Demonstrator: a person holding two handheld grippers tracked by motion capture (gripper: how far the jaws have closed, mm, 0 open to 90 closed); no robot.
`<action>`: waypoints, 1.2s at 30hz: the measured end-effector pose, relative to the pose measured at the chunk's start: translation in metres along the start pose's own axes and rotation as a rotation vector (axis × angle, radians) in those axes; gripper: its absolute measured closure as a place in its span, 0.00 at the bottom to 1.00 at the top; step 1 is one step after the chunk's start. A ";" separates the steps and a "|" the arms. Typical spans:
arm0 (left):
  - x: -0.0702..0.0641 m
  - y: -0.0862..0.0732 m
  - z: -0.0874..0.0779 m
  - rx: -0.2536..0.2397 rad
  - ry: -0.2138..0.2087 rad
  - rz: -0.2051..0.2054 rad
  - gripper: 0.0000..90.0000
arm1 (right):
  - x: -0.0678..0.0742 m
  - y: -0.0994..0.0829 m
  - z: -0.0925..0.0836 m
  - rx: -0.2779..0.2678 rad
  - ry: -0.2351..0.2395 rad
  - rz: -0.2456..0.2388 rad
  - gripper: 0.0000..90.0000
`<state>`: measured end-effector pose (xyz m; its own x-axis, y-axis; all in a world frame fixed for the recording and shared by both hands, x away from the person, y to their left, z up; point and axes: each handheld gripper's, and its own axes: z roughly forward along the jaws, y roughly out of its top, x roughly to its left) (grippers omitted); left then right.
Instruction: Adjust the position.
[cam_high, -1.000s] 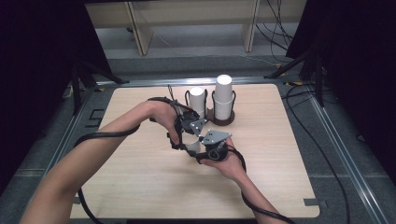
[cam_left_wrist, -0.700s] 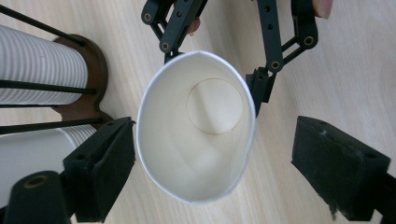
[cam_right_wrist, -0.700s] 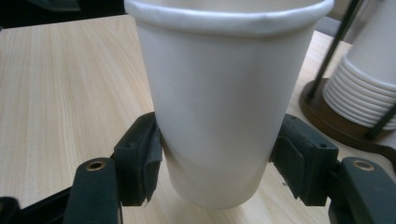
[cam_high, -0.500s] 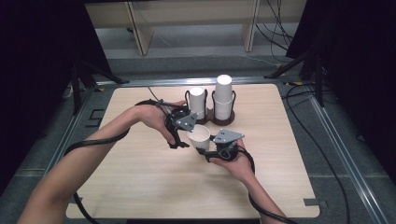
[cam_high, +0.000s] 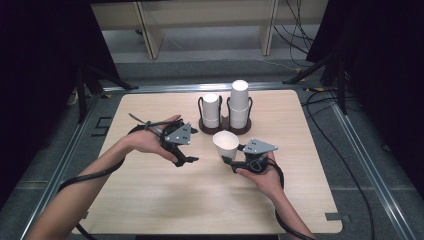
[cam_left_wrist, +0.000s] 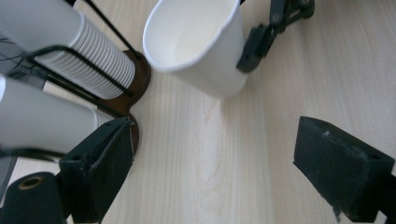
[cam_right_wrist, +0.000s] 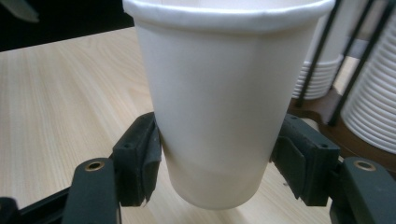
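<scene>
A white paper cup (cam_high: 226, 144) stands mouth-up, tilted a little, near the table's middle, and my right gripper (cam_high: 231, 157) is shut on its lower part. In the right gripper view the black pads (cam_right_wrist: 140, 161) press both sides of the cup (cam_right_wrist: 219, 93). My left gripper (cam_high: 186, 154) hovers to the cup's left, open and holding nothing. In the left gripper view, that gripper (cam_left_wrist: 224, 161) has its jaws wide apart over bare wood, and the cup (cam_left_wrist: 201, 46) lies ahead of them.
A dark wire holder (cam_high: 225, 127) at the back centre carries two stacks of white cups, a short one (cam_high: 210, 109) and a taller one (cam_high: 239, 102). The wooden table (cam_high: 150, 200) has bare room in front and on both sides.
The two grippers, close together a second ago, have parted. The left one drew back to the left, open. The right one shifted slightly right with the cup, whose mouth now shows.
</scene>
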<state>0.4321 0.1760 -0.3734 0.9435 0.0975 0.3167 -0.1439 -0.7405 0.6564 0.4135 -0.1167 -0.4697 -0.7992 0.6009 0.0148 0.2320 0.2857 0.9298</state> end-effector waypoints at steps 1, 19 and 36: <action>-0.003 -0.006 0.001 -0.014 0.017 -0.019 0.12 | -0.002 -0.002 -0.002 -0.018 -0.017 -0.006 0.40; -0.074 -0.094 0.014 -0.282 0.358 -0.426 0.11 | -0.019 -0.021 -0.037 -0.036 -0.103 0.091 0.39; -0.094 -0.122 0.009 -0.400 0.517 -0.522 0.12 | -0.024 -0.025 -0.055 -0.065 -0.170 0.115 0.39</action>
<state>0.3635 0.2517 -0.4892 0.6767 0.7273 0.1148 0.0868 -0.2336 0.9685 0.3964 -0.1796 -0.4730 -0.6634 0.7454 0.0652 0.2760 0.1627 0.9473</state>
